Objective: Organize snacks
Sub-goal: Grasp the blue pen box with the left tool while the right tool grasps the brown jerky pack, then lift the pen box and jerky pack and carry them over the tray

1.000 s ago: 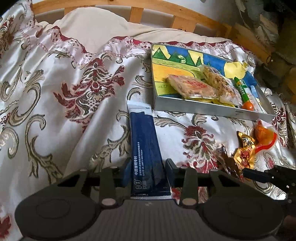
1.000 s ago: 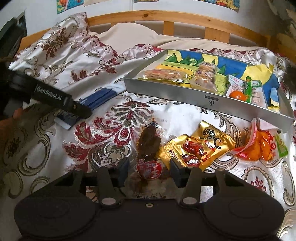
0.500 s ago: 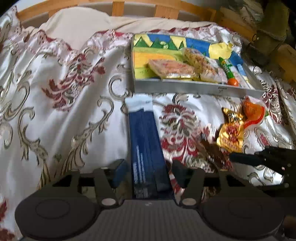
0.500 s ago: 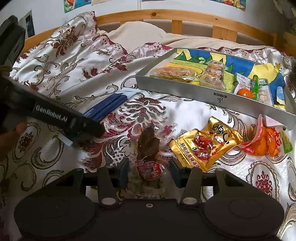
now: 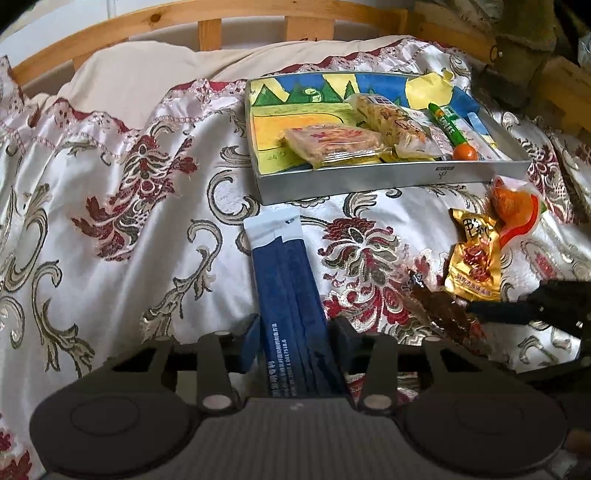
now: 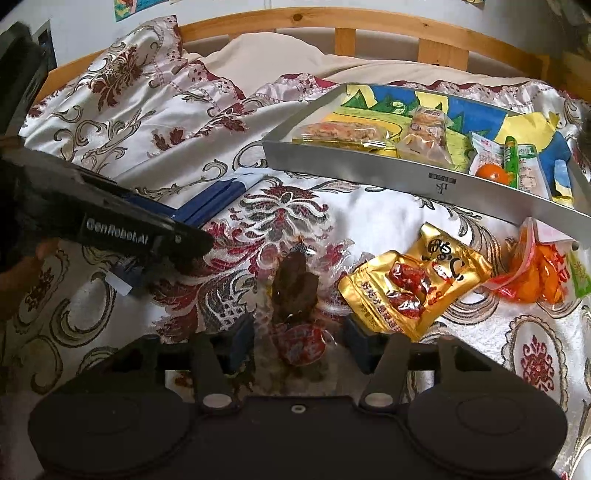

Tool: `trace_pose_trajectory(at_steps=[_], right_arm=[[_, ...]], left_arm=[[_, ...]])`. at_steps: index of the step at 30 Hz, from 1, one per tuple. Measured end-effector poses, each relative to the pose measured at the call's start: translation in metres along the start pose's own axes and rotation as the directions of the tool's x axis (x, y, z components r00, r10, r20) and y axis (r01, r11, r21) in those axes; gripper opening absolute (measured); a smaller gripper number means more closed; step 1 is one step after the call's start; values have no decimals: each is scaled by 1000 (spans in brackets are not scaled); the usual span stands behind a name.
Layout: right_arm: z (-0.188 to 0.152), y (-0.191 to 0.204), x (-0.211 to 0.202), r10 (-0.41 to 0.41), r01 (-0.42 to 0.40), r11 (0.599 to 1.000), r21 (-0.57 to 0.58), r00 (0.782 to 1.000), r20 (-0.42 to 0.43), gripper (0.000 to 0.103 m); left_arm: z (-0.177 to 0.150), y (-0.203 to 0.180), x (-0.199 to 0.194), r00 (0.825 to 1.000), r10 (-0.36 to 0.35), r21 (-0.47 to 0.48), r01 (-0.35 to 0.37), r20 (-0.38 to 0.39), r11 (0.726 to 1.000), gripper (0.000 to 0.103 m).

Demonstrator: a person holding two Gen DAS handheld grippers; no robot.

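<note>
A long navy-blue packet (image 5: 290, 295) with a white end lies on the bed cover, its near end between the fingers of my left gripper (image 5: 295, 341), which look closed against its sides. It also shows in the right wrist view (image 6: 214, 195). A clear packet of dark brown snack (image 6: 295, 291) with a red label lies between the fingers of my right gripper (image 6: 299, 345), which stand apart with gaps on both sides. A silver tray (image 5: 388, 181) with a colourful drawing holds several snacks.
A gold packet (image 6: 413, 280) and an orange packet (image 6: 539, 273) lie on the cover in front of the tray (image 6: 406, 177). A wooden bed rail (image 5: 221, 18) runs along the back. The patterned cover (image 5: 110, 206) is rumpled at left.
The left gripper has lifted and tilted up with the blue packet between its fingers, so the tray sits more centred. The right gripper has edged forward around the brown snack packet.
</note>
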State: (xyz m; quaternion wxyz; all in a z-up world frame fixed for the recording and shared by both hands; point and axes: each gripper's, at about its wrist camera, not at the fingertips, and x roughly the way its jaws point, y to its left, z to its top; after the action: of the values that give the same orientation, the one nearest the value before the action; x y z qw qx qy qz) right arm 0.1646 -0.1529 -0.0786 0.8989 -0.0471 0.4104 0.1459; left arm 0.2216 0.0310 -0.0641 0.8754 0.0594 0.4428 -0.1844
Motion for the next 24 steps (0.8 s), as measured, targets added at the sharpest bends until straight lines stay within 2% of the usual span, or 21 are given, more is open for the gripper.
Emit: trace_pose_trajectory(at_steps=[3, 6, 11, 14, 18, 24], right_arm=[[-1, 0, -4, 3, -4, 1000, 8, 1000, 8, 50], [-2, 3, -8, -9, 9, 1000, -6, 1000, 23, 49], [-7, 16, -17, -63, 73, 989, -127, 995, 82, 48], [-10, 18, -19, -83, 99, 980, -174, 992, 97, 47], [-12, 15, -26, -94, 115, 978, -176, 988, 121, 46], [-19, 13, -44, -97, 135, 967, -218, 980, 175, 46]], left_arm=[[2, 4, -2, 999, -39, -40, 38, -10, 998, 42], [3, 4, -4, 999, -44, -63, 42, -17, 997, 39], [4, 0, -9, 997, -59, -81, 55, -40, 995, 37], [4, -5, -12, 997, -62, -82, 58, -39, 995, 37], [3, -13, -18, 998, -63, -75, 60, -32, 995, 37], [-3, -22, -36, 994, -113, -85, 112, -1, 990, 37]])
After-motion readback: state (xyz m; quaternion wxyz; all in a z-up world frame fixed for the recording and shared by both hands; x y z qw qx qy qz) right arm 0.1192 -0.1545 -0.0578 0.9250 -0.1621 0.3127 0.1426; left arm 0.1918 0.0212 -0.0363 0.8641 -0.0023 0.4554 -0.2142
